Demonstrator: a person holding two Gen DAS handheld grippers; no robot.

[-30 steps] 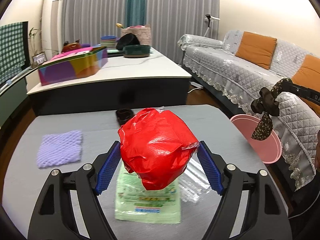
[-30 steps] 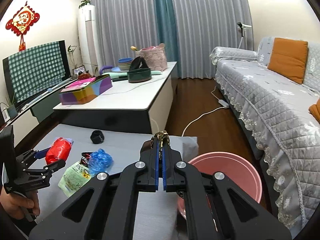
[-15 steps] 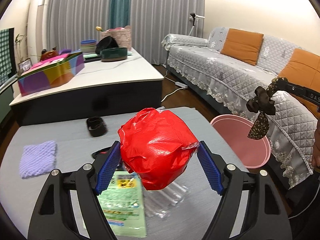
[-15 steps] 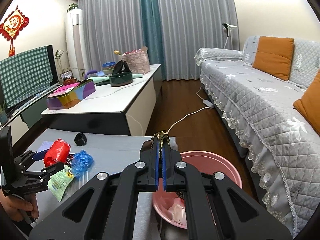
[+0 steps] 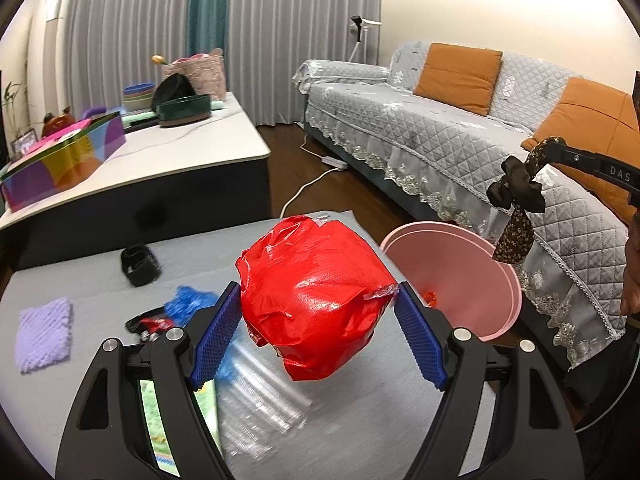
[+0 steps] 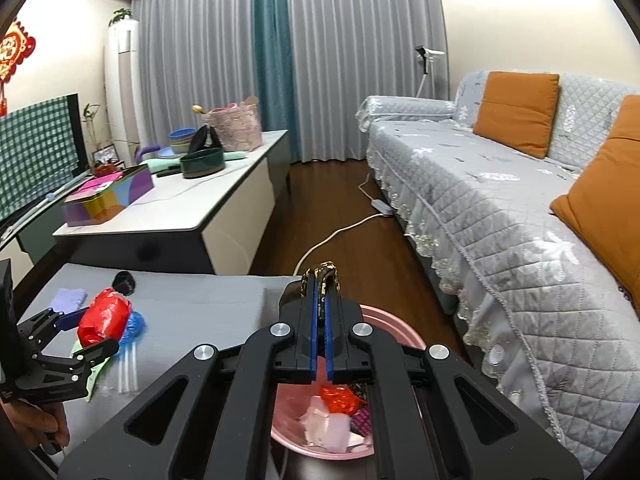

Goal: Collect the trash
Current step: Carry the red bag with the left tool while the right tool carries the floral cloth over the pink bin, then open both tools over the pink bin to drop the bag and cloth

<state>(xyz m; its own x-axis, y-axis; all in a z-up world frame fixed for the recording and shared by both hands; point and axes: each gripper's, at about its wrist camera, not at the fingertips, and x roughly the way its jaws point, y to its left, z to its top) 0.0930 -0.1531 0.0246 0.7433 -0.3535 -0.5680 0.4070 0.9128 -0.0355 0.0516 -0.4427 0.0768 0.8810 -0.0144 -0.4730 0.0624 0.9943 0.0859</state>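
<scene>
My left claw (image 5: pixel 318 314) pinches a crinkled, glossy red plastic ball (image 5: pixel 314 300), held above the grey table (image 5: pixel 80 280). At two o'clock, my right claw (image 6: pixel 320 320) squeezes a dark patterned cloth scrap (image 5: pixel 516 216) above the pink bin (image 5: pixel 460 276).

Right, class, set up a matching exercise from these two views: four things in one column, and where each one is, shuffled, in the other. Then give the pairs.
Things
1. red plastic bag
2. dark patterned cloth
3. pink bin
4. lilac cloth

Places
A. flat on the grey table
B. on the floor by the sofa
C. in the left gripper
D. in the right gripper

Pairs: 1-C, 2-D, 3-B, 4-A
</scene>
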